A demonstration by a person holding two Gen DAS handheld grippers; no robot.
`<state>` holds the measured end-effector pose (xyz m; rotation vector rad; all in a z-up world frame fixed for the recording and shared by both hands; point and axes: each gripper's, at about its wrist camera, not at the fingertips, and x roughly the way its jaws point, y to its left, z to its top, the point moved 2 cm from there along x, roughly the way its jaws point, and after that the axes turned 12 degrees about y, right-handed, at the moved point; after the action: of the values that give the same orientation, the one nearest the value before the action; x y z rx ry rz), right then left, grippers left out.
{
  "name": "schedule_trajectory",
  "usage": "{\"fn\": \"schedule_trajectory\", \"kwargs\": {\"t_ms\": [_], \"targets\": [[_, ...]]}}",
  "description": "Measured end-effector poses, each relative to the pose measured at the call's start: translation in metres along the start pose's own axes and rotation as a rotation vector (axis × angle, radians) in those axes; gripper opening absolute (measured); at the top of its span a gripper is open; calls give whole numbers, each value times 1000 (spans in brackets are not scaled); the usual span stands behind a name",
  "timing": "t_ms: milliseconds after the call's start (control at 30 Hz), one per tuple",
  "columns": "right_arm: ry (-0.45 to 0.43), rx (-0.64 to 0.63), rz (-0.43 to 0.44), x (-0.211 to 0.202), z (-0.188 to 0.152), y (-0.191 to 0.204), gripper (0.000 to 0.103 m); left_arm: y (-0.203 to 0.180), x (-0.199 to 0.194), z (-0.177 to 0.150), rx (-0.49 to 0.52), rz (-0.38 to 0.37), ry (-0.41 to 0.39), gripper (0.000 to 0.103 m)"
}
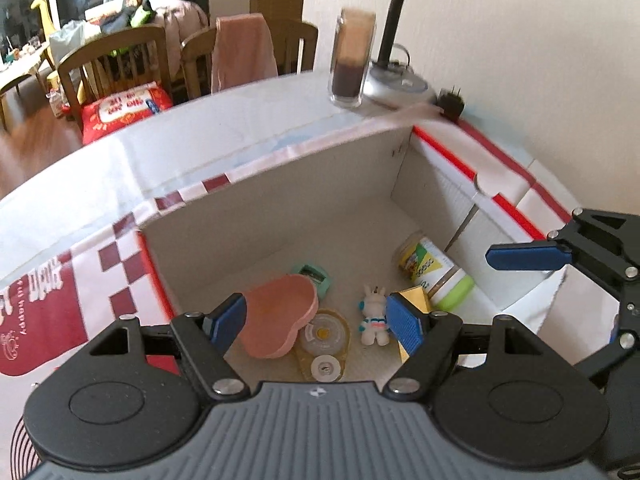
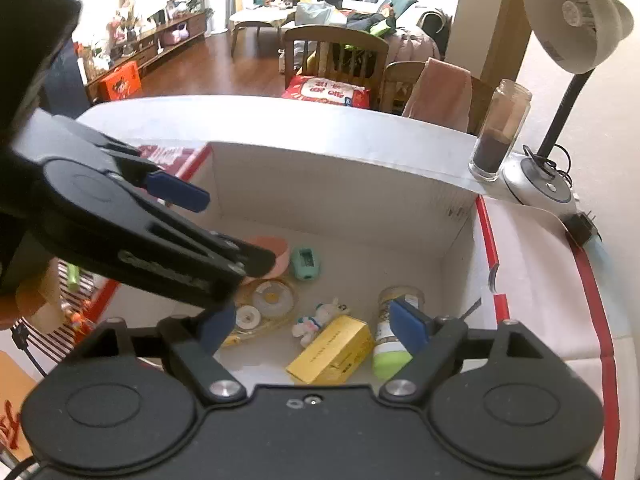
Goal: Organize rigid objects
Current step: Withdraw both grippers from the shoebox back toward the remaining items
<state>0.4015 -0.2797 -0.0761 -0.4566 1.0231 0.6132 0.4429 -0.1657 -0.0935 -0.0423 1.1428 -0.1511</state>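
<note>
Left wrist view: left gripper (image 1: 322, 320) hangs over an open cardboard box (image 1: 280, 216), jaws apart, nothing between them. Box floor holds a pink heart-shaped case (image 1: 276, 320) at approx 8 o'clock, a teal sharpener (image 1: 314, 278) just behind it at 11, a clear yellow tape dispenser (image 1: 322, 344) at 6, partly under the case. White rabbit figure (image 1: 374, 316) sits w/ the gold box (image 1: 416, 294) just beside it at 3 o'clock; green-capped jar (image 1: 434, 272) lies on its side at 2, touching the box wall. Right gripper (image 1: 552, 276) shows at 3 o'clock edge of the view, over the box rim.

Right wrist view: right gripper (image 2: 316, 326) also above the box, jaws apart & empty; gold box and jar lie below. Glass jar (image 2: 500, 132) and desk lamp (image 2: 572, 40) stand on the table (image 2: 280, 116) at 1–2 o'clock, outside the box.
</note>
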Motion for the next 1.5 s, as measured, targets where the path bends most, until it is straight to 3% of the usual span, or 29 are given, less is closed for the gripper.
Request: {"fn": "schedule_trajectory", "kwargs": {"t_ms": [367, 667, 967, 1167, 1500], "targets": [[-54, 69, -2, -29, -3, 32, 88, 37, -55, -35, -14, -25, -107, 77], [-102, 129, 5, -48, -9, 75, 89, 72, -97, -82, 6, -36, -180, 77], [-151, 163, 30, -56, -8, 122, 97, 114, -130, -131, 12, -36, -225, 79], [-170, 170, 58, -54, -10, 152, 102, 147, -143, -159, -7, -11, -249, 81], [-170, 156, 97, -43, -17, 202, 103, 193, -142, -200, -79, 16, -258, 82]]}}
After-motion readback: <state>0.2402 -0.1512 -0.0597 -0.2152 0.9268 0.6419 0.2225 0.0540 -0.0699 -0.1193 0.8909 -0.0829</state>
